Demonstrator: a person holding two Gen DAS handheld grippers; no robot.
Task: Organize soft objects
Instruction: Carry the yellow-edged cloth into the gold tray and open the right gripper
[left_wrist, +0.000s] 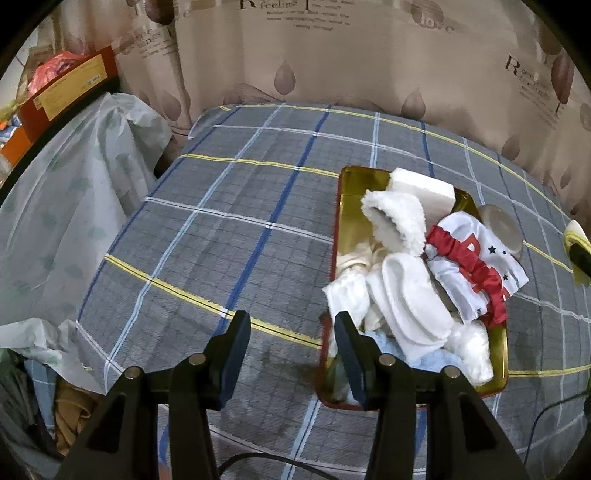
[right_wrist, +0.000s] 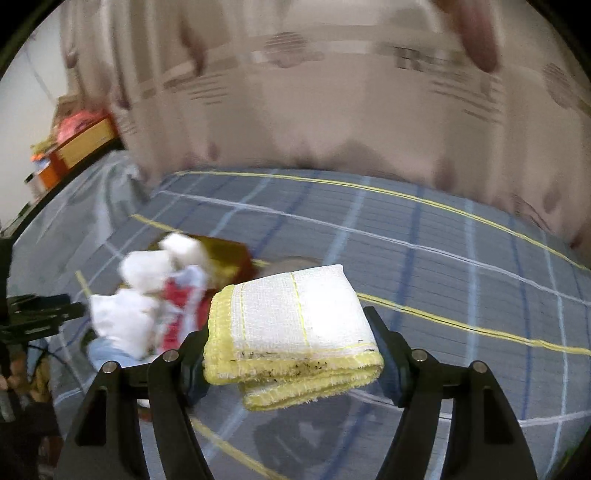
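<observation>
While the right gripper (right_wrist: 293, 347) pinched a folded white cloth with a yellow fringed border (right_wrist: 291, 325) between its two pads, the cloth hung clear of the plaid bedcover (right_wrist: 461, 266), casting a shadow on the fabric below it. Blur in the right wrist view suggested that hand was in motion. To its left, in the same view, sat the gold tray (right_wrist: 225, 254) with its heap of soft things, so the cloth appeared to be the next item bound for it, though it had not yet arrived.

Nearest in the left wrist view, the left gripper (left_wrist: 291, 354) stood spread and empty, its right-side finger at the tray's near left corner. Beyond it, the tray (left_wrist: 345, 206) already held a white sock (left_wrist: 410, 314), a fluffy white piece (left_wrist: 402, 221), a red and white printed fabric (left_wrist: 476, 262), a pale blue cloth (left_wrist: 436, 362) and a white block (left_wrist: 424, 186). Several pieces spilled over the rim, so tidying likely remained. Just past the tray lay a clear roundish object (left_wrist: 502, 227), and behind everything hung a patterned curtain (left_wrist: 369, 62).
</observation>
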